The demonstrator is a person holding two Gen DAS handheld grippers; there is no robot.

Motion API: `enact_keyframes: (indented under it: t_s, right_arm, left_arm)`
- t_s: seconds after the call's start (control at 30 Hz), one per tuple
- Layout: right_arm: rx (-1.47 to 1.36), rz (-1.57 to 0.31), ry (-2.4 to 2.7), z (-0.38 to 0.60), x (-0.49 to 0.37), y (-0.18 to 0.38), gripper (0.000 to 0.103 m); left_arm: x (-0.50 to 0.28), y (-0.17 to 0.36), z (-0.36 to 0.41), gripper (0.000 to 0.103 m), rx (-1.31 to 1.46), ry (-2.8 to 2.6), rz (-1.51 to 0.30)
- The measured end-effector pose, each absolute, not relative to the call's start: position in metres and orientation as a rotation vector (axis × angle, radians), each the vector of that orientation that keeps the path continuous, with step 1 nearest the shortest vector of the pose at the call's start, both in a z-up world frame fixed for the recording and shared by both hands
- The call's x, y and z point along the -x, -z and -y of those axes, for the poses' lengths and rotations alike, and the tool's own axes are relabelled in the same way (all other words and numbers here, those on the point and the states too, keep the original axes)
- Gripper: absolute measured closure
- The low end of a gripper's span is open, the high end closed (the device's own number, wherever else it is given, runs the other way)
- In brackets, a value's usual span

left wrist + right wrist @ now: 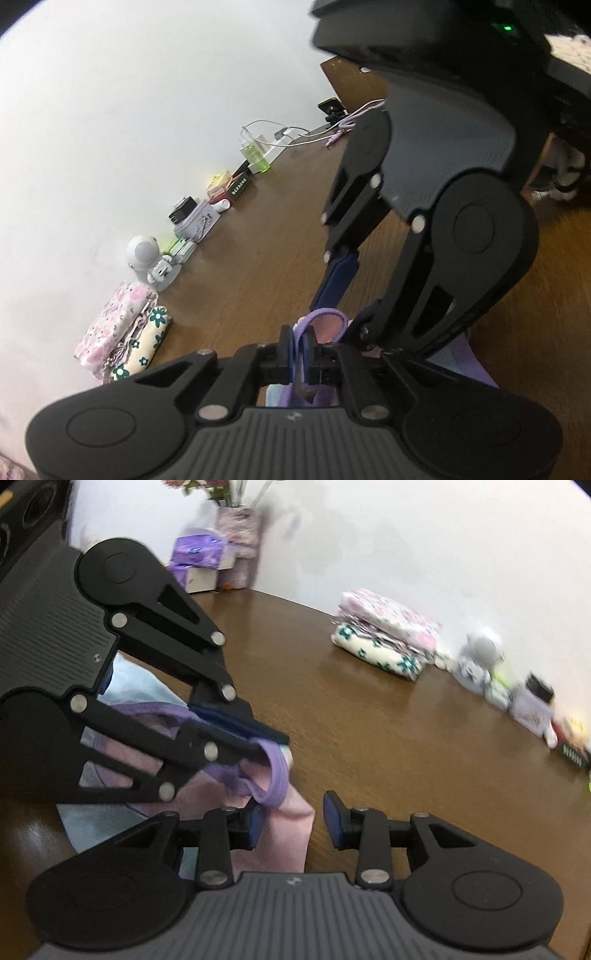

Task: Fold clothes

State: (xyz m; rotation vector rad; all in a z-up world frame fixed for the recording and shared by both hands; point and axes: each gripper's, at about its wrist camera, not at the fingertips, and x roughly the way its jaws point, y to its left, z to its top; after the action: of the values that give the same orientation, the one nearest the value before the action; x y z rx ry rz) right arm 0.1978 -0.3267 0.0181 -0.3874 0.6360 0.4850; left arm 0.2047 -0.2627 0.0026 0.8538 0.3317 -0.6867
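Garment [284, 823], pink with purple trim [275, 775] — our left gripper [301, 350] pinches the trim to lift an edge; our right gripper [293, 821] hovers unclenched, straddling the pink cloth.

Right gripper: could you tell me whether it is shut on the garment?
No, the right gripper stands open, with the pink garment lying loose between its pads.

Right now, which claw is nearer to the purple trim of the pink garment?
Left. The left claw is shut on the purple trim itself. The right claw is open just beside it, with the pink garment between its fingers, not pressed.
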Motion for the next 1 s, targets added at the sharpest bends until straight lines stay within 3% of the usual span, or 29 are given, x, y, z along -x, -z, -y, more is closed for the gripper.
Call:
enact_keyframes:
  t_s: [0.03, 0.07, 0.1, 0.4, 0.57, 0.83, 0.9, 1.0]
  right_arm:
    - [0.395, -0.643, -0.498, 0.325, -0.199, -0.017, 0.074]
    - [0.396, -0.652, -0.505, 0.324, -0.199, -0.017, 0.089]
    - [0.403, -0.658, -0.5, 0.323, -0.198, -0.016, 0.095]
    - [0.431, -0.667, -0.403, 0.332, -0.179, -0.018, 0.084]
    - [0.309, -0.667, -0.352, 0.351, -0.164, -0.027, 0.071]
    - [0.112, -0.599, -0.369, 0.351, -0.159, -0.043, 0.072]
    - [0.105, -0.594, -0.391, 0.341, -0.164, -0.041, 0.084]
    - [0.109, -0.597, -0.415, 0.325, -0.173, -0.036, 0.086]
  left_arm:
    - [-0.204, -0.003, 0.262, 0.095, -0.854, 0.695, -0.338]
    - [-0.203, -0.003, 0.261, 0.092, -0.848, 0.705, -0.35]
    - [-0.202, -0.004, 0.26, 0.091, -0.836, 0.715, -0.363]
    - [-0.207, 0.008, 0.26, 0.09, -0.771, 0.798, -0.469]
    - [-0.203, -0.003, 0.247, 0.075, -0.695, 0.818, -0.502]
    - [-0.192, -0.028, 0.189, 0.071, -0.586, 0.695, -0.569]
    - [-0.196, -0.031, 0.169, 0.071, -0.549, 0.623, -0.591]
    - [-0.203, -0.033, 0.135, 0.073, -0.467, 0.541, -0.637]
